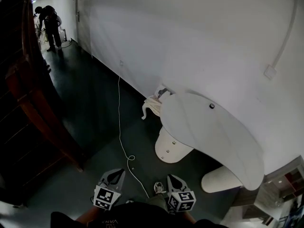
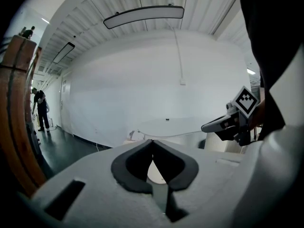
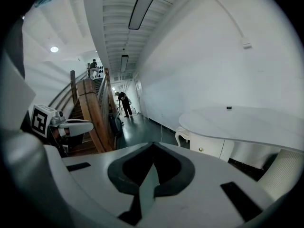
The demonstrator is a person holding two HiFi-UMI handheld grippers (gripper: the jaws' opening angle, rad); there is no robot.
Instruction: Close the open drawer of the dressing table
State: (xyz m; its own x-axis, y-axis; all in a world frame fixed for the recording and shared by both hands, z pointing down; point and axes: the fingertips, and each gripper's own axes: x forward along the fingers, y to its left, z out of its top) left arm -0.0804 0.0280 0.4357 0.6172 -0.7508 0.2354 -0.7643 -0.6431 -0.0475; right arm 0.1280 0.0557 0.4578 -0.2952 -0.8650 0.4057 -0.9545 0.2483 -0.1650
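The white dressing table (image 1: 216, 132) stands against the white wall, its curved top over a rounded cabinet (image 1: 170, 148) with small knobs. The cabinet front looks flush, and I cannot make out an open drawer. My left gripper (image 1: 115, 174) and right gripper (image 1: 172, 178) are low in the head view, well short of the table, both shut and empty. In the left gripper view the jaws (image 2: 152, 140) meet, with the table (image 2: 175, 125) ahead and the right gripper (image 2: 211, 125) beside it. In the right gripper view the jaws (image 3: 153, 144) are together, and the cabinet knob (image 3: 200, 149) shows.
A wooden stair railing (image 1: 40, 103) runs along the left. A white cable (image 1: 120, 137) trails over the dark floor. A white ornate furniture leg (image 1: 148, 107) sits behind the cabinet, and a second pedestal (image 1: 221, 179) at the right. A small dark object (image 1: 212, 106) lies on the tabletop. A person (image 1: 50, 25) bends far off.
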